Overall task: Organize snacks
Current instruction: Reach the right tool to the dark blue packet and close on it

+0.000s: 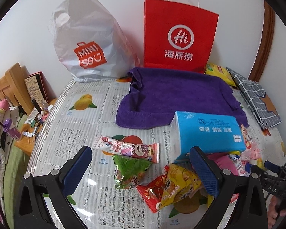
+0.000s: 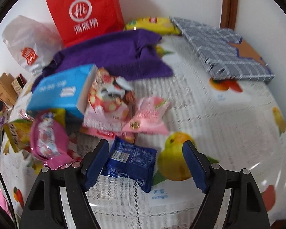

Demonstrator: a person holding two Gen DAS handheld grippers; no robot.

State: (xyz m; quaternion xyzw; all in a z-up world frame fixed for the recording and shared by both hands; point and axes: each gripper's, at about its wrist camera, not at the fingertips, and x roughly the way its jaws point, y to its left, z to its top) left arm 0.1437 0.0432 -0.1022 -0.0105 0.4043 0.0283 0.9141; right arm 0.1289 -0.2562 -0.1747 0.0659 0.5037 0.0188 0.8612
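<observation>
Right wrist view: right claw (image 2: 145, 167) spread open around a dark blue foil snack packet (image 2: 130, 162) lying on the fruit-print counter (image 2: 219, 124). Left claw (image 1: 141, 168) gapes above a green snack bag (image 1: 130, 169).

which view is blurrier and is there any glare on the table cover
Right wrist view: motion-smeared, worst on the grey checked fabric case and purple towel; the dark blue foil snack packet stays readable. Left wrist view: sharp, red paper bag logo crisp. Both: soft glare on the glossy fruit-print table cover, fisheye bending at the edges.
</observation>
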